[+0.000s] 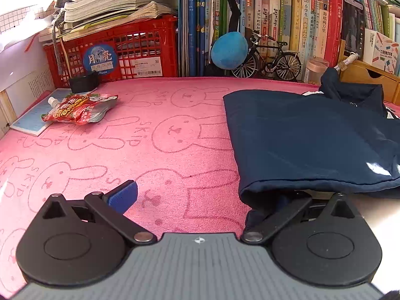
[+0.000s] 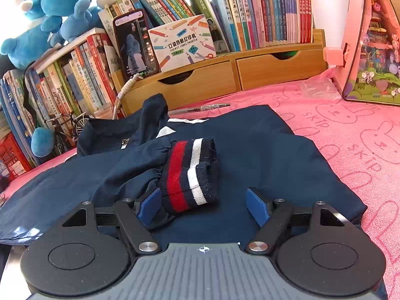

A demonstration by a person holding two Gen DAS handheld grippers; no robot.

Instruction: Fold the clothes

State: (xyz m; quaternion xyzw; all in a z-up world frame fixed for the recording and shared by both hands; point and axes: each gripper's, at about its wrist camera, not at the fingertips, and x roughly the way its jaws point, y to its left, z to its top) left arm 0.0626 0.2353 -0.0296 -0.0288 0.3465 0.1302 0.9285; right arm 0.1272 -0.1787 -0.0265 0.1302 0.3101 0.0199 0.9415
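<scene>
1. Navy-blue jacket of thin woven fabric point(image 2: 262, 155) lies on pink rabbit-print towel-covered bench point(image 1: 140, 135), partly folded; one sleeve laid across the body, red-white-navy striped knit cuff point(image 2: 191, 172) on top.
2. Right claw point(image 2: 203, 206): released, jaws wide, cuff lying between them, only the left pad point(image 2: 148, 207) against the sleeve; nothing gripped.
3. Left claw point(image 1: 205, 195): jaws spread, left pad point(image 1: 123, 195) over bare towel, right finger hidden under the jacket's near hem point(image 1: 287, 187); nothing seen pinched, so reads as released.
4. Step in hand, by judgement: sleeve placed, next fold of the body.
5. Back right claw off clear of the cuff to avoid dragging it.
6. Pinch the hem through both layers, lift low, carry over evenly, avoid bunching.
</scene>
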